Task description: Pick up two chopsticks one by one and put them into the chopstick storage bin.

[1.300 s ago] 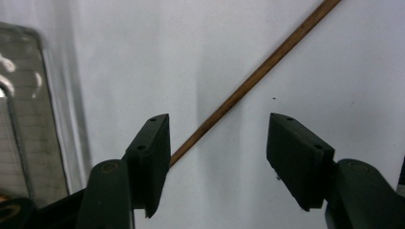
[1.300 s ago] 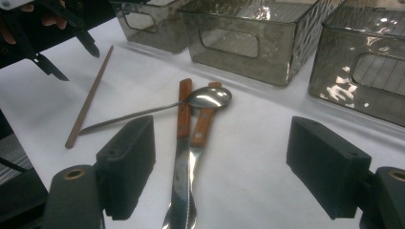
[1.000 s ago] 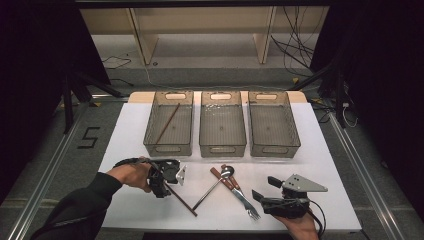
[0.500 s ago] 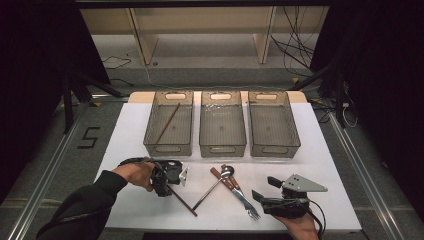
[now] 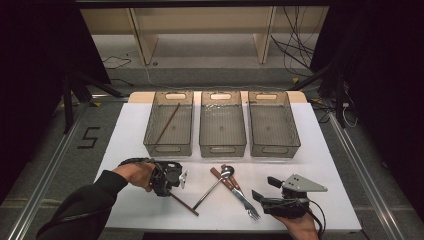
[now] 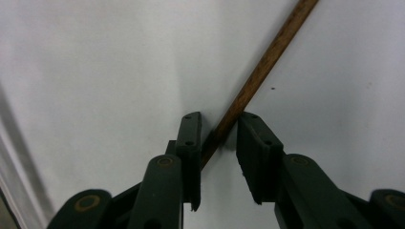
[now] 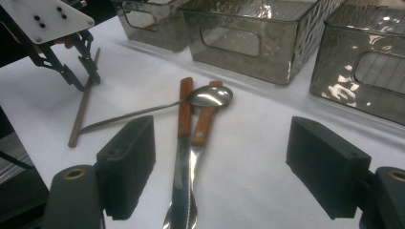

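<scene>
**Left hand-held gripper closing around chopstick on tabletop**

Left hand-held gripper (image 6: 217, 138): jaws have just been closing, now narrow, with the wooden chopstick (image 6: 260, 71) between them. The stick looks to touch the pads, but a firm pinch can't be confirmed. The chopstick lies flat on the white tabletop (image 5: 125, 140), in front of the left bin, angled toward the cutlery pile.

Right hand-held gripper (image 7: 219, 171): jaws spread wide, nothing between the pads, held over the blade ends of the cutlery.

Count:
- chopsticks: 2, the second (image 5: 167, 123) lying in the left bin (image 5: 150, 135)
- clear bins: 3, in a row
- spoon (image 7: 210, 95): 1
- wooden-handled knife (image 7: 183, 119): 1
- wooden-handled fork (image 5: 245, 199): 1
</scene>
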